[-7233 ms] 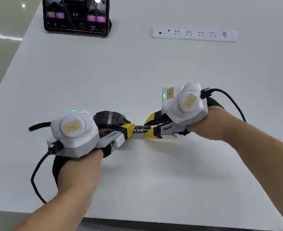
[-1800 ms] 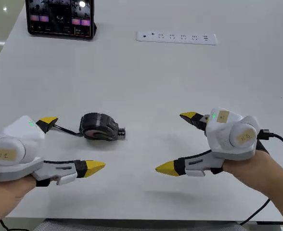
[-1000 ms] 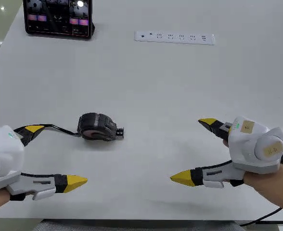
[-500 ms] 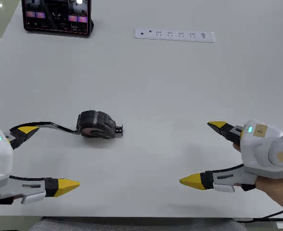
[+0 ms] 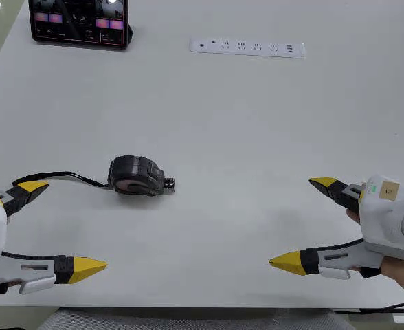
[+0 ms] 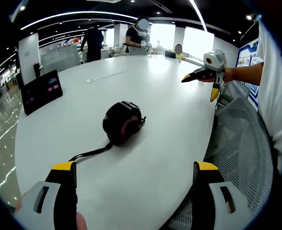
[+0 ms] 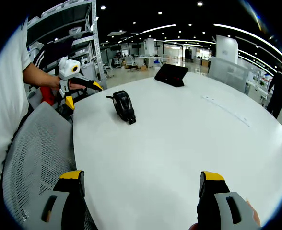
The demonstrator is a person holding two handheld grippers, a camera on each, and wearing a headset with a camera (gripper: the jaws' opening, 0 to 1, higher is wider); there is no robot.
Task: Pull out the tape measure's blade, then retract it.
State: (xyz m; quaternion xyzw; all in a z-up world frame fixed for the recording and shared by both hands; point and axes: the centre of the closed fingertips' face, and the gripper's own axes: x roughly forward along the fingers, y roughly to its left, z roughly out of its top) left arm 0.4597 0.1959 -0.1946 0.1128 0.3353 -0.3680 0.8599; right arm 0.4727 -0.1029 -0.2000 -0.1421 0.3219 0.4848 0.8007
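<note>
Reading this as done — tape measure (image 5: 139, 177) lies reeled in at 9 o'clock of centre, left gripper (image 5: 63, 225) at 8 and right gripper (image 5: 303, 221) at 4 both spread wide, empty.

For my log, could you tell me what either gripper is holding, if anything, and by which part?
Nothing is held: the left gripper and the right gripper are open, and the tape measure lies on the table, apart from both.

Tape measure (image 5: 138, 177) on table (image 5: 257, 137), left of centre: left gripper (image 5: 64, 225) near, right gripper (image 5: 302, 221) well apart. Tablet (image 5: 78, 20) and power strip (image 5: 247, 47) behind it, at the far edge.
</note>
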